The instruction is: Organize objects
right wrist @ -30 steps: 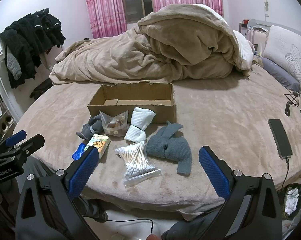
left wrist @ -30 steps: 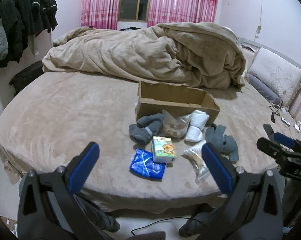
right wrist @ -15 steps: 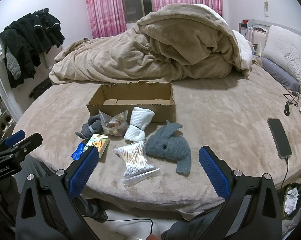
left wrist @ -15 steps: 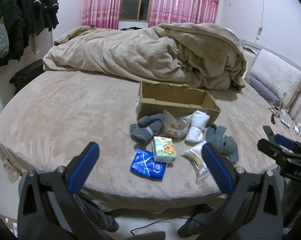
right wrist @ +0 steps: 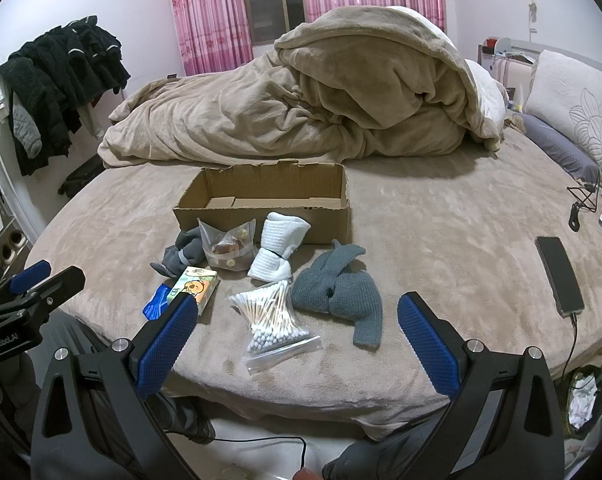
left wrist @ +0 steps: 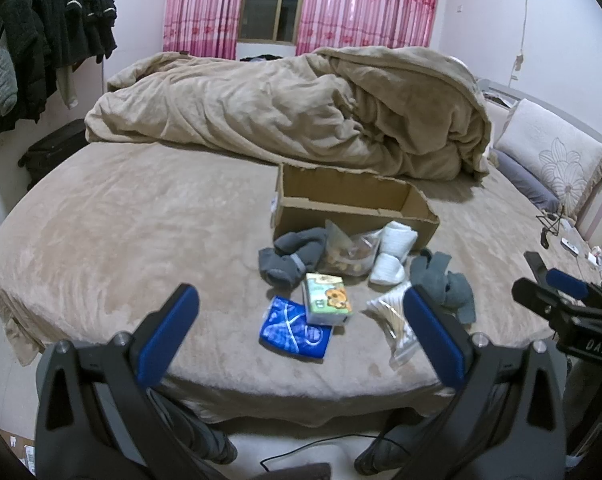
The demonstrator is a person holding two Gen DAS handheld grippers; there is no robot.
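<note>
Cardboard box [right wrist: 261,204] empty on bed [right wrist: 441,220]; socks [right wrist: 277,248], swabs [right wrist: 269,316], tissues [right wrist: 195,286] heaped just before it. Nothing packed yet. Left tongs [left wrist: 301,336], right tongs [right wrist: 297,340] agape, gripping nothing.

left gripper [left wrist: 299,296]: small camera wobble only; its view swung slightly sideways half a second ago and has come back.
cardboard box [left wrist: 353,224]: sits a touch lower in the left wrist view than a second ago, which is view drift; the box has not moved on the bed.
right gripper [right wrist: 297,300]: tiny tilt; the cardboard box reads slightly lower in its view too.
left gripper from the right wrist: its tip has edged a hair toward the frame's left edge.
</note>
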